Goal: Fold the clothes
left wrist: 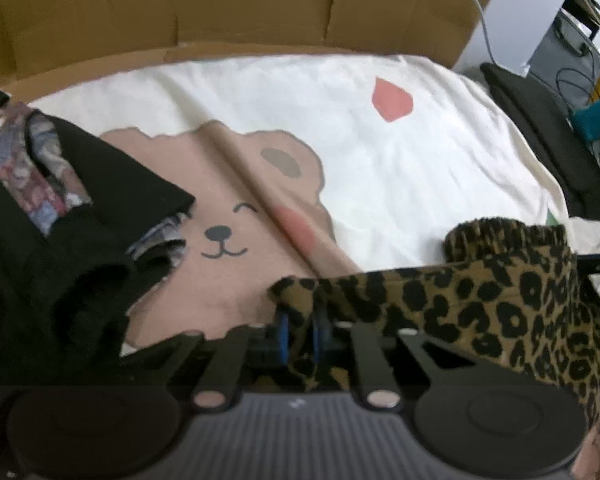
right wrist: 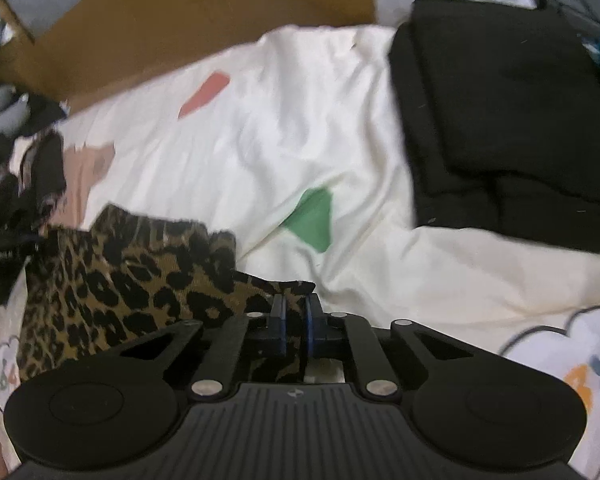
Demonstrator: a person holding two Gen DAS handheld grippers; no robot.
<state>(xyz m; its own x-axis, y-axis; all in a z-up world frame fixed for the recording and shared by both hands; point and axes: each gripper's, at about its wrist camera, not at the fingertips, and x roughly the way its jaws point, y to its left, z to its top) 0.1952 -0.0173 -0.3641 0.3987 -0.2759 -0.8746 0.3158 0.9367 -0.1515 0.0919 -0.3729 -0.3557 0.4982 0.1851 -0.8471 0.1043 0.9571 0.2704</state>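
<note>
Left wrist view: both grippers' jaws pinch the leopard-print garment (left wrist: pixel 500 300) taut.

— What do you see under everything?
— You have a cream blanket (left wrist: pixel 400 168) with a bear face (left wrist: pixel 224 236), a pink drop (left wrist: pixel 392 98) and a green patch (right wrist: pixel 314 218) printed on it.
— And behind it?
— You look at brown cardboard (left wrist: pixel 220 4) standing along the far edge, a white cable (left wrist: pixel 485 28) hanging beside it, and a teal box (left wrist: pixel 596 118) off at your right
</note>
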